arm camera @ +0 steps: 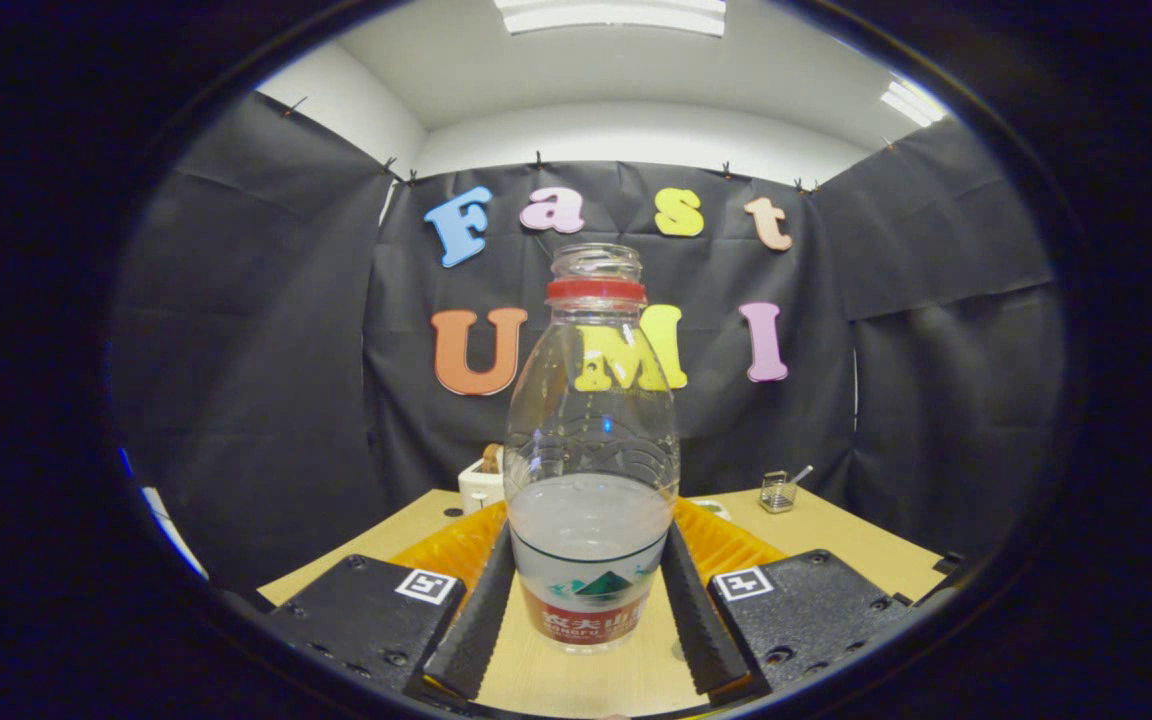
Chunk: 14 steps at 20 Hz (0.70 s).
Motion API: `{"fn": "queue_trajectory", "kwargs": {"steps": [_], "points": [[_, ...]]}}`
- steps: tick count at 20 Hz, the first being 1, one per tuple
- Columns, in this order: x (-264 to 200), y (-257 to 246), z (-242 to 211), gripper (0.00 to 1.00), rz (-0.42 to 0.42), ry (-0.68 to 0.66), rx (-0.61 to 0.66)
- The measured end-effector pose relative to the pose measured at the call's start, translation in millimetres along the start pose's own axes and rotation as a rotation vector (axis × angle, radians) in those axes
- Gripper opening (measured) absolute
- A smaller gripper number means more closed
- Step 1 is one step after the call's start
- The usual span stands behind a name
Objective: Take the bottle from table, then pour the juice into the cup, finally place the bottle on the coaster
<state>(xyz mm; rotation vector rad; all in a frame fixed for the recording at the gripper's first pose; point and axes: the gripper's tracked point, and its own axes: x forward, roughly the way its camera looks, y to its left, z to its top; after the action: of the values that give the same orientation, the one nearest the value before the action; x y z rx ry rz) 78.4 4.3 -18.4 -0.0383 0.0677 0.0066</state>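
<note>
Between my two fingers stands the bottle, dead centre and upright, its long axis running straight up from the table, open neck at the top with the red ring just under it. I've got the gripper bracketing its lower body, right at the label band. Both fingers sit tight along the bottle's sides; I judge they're clamped on it, though the base looks to be on the wood, so no lift yet, I reckon. Cloudy liquid fills roughly the lower part of the bottle. Behind the bottle, an orange ribbed thing spreads to either side. Beyond the bottle on one side there's a small white box; on the other, a little wire basket. Next call: straight up along the bottle's axis, keeping it vertical.
</note>
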Motion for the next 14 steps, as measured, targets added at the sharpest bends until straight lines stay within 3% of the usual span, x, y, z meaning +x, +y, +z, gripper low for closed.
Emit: {"fn": "queue_trajectory", "kwargs": {"steps": [2,9,14], "points": [[13,1,-7,0.79,-0.003,0.005,0.007],[108,-13,-99,0.79,-0.038,0.076,0.015],[168,-17,-157,0.79,-0.077,0.084,-0.054]]}}
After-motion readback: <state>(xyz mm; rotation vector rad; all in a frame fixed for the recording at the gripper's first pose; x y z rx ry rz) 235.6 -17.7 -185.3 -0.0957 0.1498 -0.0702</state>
